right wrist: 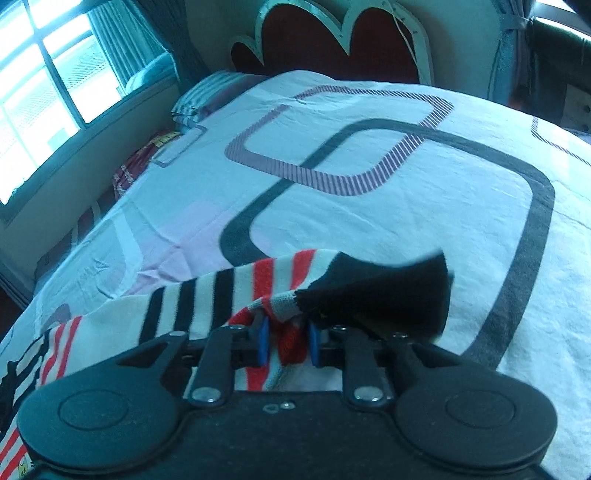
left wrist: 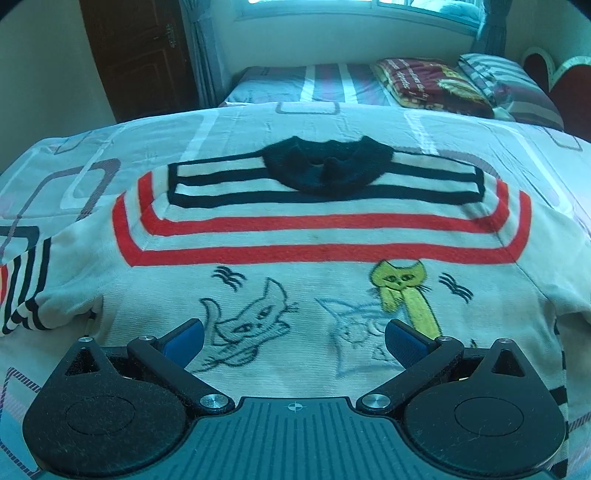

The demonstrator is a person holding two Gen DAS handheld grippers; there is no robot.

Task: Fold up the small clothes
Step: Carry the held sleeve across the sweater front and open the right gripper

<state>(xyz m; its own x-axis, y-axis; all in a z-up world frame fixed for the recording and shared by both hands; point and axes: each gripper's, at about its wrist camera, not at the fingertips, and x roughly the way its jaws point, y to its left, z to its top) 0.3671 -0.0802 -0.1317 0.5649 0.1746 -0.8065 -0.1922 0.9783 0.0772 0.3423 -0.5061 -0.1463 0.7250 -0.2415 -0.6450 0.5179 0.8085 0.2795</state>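
Observation:
A small white sweater [left wrist: 295, 236] lies flat on the bed, black collar [left wrist: 328, 166] at the far side, with red and black stripes and cat drawings. My left gripper [left wrist: 293, 338] is open and empty, hovering over the sweater's lower body. In the right wrist view, my right gripper [right wrist: 286, 341] is shut on the striped sleeve [right wrist: 236, 295] just behind its black cuff [right wrist: 388, 291], holding it bunched a little above the bedsheet [right wrist: 369, 206].
The patterned bedsheet [left wrist: 155, 133] surrounds the sweater. A second bed with a folded red blanket [left wrist: 428, 81] and striped pillow [left wrist: 495, 74] stands beyond. A heart-shaped headboard [right wrist: 332, 33] and a window [right wrist: 44, 92] are at the far side in the right wrist view.

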